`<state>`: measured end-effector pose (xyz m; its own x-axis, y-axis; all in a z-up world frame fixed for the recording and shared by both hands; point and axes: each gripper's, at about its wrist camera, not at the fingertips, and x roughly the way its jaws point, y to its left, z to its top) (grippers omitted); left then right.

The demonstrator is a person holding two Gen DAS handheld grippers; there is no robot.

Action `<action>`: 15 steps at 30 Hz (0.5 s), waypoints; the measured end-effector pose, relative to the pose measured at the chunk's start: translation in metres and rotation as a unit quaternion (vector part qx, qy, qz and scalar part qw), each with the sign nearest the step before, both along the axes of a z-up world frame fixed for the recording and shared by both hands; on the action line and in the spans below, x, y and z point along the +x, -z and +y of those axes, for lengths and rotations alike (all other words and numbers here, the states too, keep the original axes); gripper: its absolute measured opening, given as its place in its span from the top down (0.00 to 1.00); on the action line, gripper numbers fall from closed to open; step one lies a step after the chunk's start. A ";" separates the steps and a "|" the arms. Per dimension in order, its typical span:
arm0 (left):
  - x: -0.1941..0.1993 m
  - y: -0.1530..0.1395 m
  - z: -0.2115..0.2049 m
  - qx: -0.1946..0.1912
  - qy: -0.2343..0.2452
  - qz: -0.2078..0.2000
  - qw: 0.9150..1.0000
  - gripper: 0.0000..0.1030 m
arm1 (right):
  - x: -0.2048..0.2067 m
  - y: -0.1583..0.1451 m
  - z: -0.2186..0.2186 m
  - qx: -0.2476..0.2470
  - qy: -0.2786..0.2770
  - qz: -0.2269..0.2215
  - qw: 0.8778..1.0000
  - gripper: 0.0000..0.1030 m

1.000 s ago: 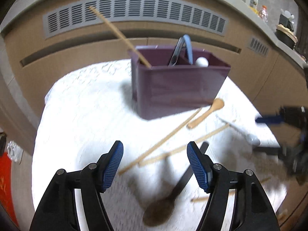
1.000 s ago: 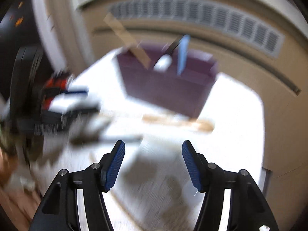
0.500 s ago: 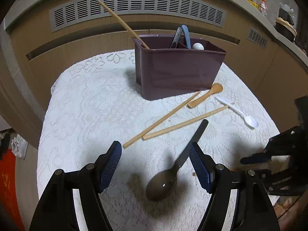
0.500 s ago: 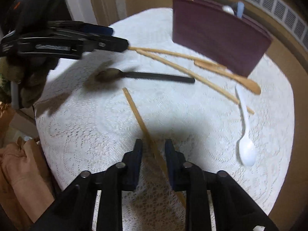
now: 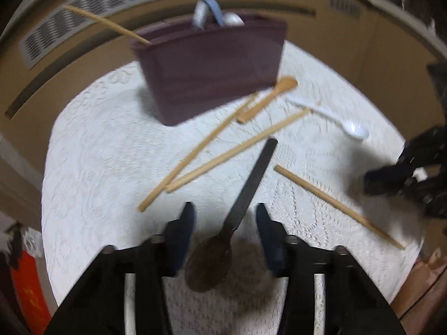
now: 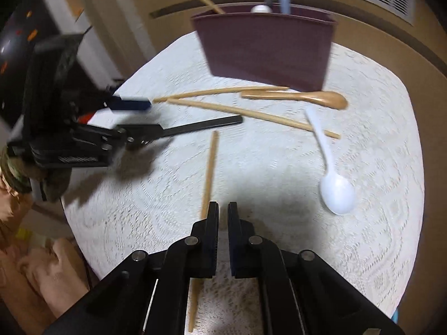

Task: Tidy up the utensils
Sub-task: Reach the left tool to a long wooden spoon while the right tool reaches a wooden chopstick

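A maroon utensil bin (image 5: 212, 67) (image 6: 265, 47) stands at the back of the round white lace table and holds several utensils. My left gripper (image 5: 223, 223) is open, its fingers on either side of a dark spoon (image 5: 243, 201) (image 6: 206, 125) with a black handle that lies on the cloth. My right gripper (image 6: 223, 212) is shut and empty, just right of a single wooden chopstick (image 6: 208, 178) (image 5: 335, 203). Two more chopsticks (image 5: 218, 153) (image 6: 251, 111), a wooden spoon (image 5: 268, 97) (image 6: 301, 97) and a white plastic spoon (image 5: 335, 117) (image 6: 332, 173) lie in front of the bin.
The table (image 5: 97, 153) (image 6: 377, 195) stands against a curved tan wall with vent grilles (image 5: 139, 2). The table edge drops off at the left and front. My left gripper shows in the right wrist view (image 6: 137, 120), and my right gripper in the left wrist view (image 5: 391, 178).
My left gripper has come down and forward so its fingers straddle the dark spoon, and its jaws have narrowed. My right gripper has stayed shut and shifted beside the lone chopstick.
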<state>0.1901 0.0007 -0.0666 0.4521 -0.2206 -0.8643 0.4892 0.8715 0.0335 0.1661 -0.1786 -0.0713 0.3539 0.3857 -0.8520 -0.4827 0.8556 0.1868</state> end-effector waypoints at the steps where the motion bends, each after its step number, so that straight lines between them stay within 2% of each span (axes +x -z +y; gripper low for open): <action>1: 0.002 0.003 -0.004 0.008 0.007 0.003 1.000 0.62 | -0.001 0.000 0.000 0.002 0.000 0.000 1.000 0.94; 4: 0.007 0.010 -0.018 0.038 0.025 0.008 0.999 0.63 | -0.007 -0.003 0.001 0.006 -0.005 -0.002 1.000 0.93; 8: 0.012 0.010 -0.027 0.053 0.031 0.012 0.998 0.64 | -0.014 -0.006 -0.002 0.002 -0.011 -0.015 1.000 0.93; 12: 0.018 0.012 -0.030 0.053 0.030 0.024 0.998 0.64 | -0.017 -0.006 0.000 0.006 -0.014 -0.017 1.000 0.93; 15: 0.028 0.013 -0.027 0.032 0.025 0.057 0.998 0.64 | -0.017 -0.003 0.001 0.005 -0.016 -0.013 1.000 0.91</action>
<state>0.2186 -0.0263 -0.0792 0.3400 -0.1829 -0.9224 0.5362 0.8435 0.0304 0.1491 -0.1781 -0.0678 0.3624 0.4051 -0.8394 -0.5144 0.8380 0.1823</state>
